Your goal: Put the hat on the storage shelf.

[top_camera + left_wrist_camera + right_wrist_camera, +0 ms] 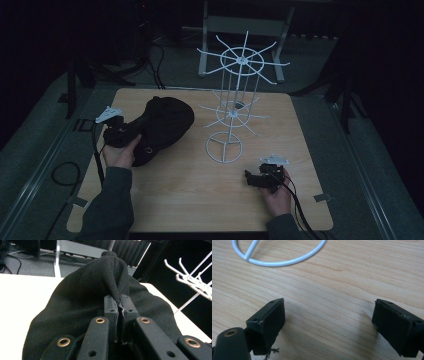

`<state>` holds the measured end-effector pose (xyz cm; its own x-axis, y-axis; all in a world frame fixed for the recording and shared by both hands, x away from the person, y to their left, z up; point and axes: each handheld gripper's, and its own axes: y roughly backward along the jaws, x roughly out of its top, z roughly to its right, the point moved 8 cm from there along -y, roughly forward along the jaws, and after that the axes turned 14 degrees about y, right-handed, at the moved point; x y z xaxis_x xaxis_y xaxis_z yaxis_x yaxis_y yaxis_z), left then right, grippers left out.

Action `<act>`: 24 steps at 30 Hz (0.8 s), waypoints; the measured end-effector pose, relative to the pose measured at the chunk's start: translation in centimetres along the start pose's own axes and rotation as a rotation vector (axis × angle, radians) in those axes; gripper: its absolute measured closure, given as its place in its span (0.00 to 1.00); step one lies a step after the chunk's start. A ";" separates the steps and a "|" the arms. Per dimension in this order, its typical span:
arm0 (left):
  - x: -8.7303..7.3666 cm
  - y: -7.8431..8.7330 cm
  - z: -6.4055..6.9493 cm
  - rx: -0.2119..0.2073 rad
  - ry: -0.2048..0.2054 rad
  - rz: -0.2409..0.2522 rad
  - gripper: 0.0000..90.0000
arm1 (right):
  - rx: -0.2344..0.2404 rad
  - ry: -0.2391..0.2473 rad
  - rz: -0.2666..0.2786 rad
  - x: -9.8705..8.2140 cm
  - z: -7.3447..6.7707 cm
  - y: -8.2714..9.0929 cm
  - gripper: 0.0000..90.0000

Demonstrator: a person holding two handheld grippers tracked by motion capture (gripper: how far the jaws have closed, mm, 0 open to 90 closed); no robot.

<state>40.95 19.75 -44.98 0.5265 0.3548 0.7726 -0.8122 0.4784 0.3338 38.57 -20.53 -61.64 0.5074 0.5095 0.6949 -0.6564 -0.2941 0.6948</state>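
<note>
A black fabric hat lies in a heap on the left half of the wooden table. My left gripper is at its near left edge, shut on a pinched fold of the cloth. In the left gripper view the hat rises in a ridge straight out of my left gripper. A white wire stand with spoked hooks stands mid-table. My right gripper rests low over the wood at the near right, open, with nothing between its fingers. Its gap shows bare table.
The stand's round base ring lies just ahead of my right gripper. Its upper hooks reach out to the right of the hat. Cables trail off the table's left side. A metal frame stands beyond the far edge.
</note>
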 end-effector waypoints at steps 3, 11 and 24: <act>0.5 0.3 0.3 -0.010 0.005 0.013 0.96 | 0.000 0.000 -0.001 0.0 0.0 0.0 0.12; 1.4 0.8 0.9 -0.030 0.011 0.032 0.96 | 0.000 -0.001 -0.001 0.0 0.0 0.0 0.12; 3.2 1.6 1.5 -0.073 0.044 0.078 0.96 | 0.000 -0.004 0.000 0.0 0.0 0.0 0.12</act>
<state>40.98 20.41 -41.13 0.4743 0.4273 0.7697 -0.8316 0.5043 0.2325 38.57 -20.50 -61.64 0.5091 0.5065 0.6959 -0.6566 -0.2942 0.6945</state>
